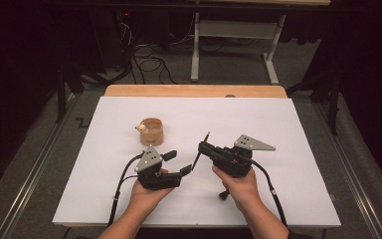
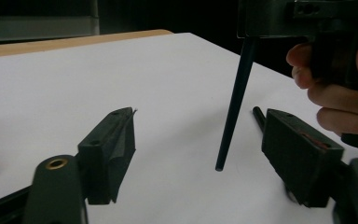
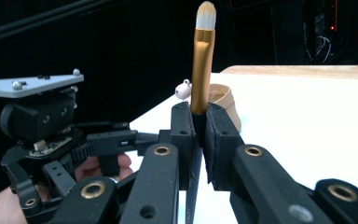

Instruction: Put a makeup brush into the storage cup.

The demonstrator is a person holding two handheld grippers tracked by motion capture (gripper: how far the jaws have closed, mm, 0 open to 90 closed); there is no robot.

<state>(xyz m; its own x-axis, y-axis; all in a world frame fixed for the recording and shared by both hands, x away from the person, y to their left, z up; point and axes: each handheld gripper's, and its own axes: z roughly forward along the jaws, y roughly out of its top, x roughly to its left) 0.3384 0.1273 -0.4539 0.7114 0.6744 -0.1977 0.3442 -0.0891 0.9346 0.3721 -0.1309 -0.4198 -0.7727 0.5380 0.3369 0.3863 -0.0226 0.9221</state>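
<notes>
- The brush (image 3: pixel 201 60) has a slim black handle that tapers to a blunt point, a shiny gold metal collar and a small rounded tuft of pale bristles tipped with tan.
- The right claw (image 3: pixel 200 133) is clamped shut on the brush, its flat black padded jaws pressing the handle just below the gold collar; in the right gripper view the bristles stand straight up above the jaws.
- In the left gripper view the handle (image 2: pixel 235 100) slants down from the right claw, and its tip sits at or just above the white surface; I cannot tell whether it touches.
- The left claw (image 2: pixel 198 154) stands open, its two blocky matte black jaws well apart on either side of the handle's tip and pressing nothing.
- In the high view the brush (image 1: pixel 201 149) is near the middle of the tabletop (image 1: pixel 288 199), between the two claws, held off the surface.
- The tabletop is a smooth, flat white sheet over a light wooden board whose far edge shows as a tan strip.
- A short round cup (image 1: pixel 152 131), tan and wood-like, stands just behind the left claw (image 1: pixel 178 162); a small white rounded thing (image 1: pixel 141 128) rests at its rim, too small to identify.
- Both claws are black plastic and metal with brass-coloured pivot pins, and each carries a grey three-cornered plate.
</notes>
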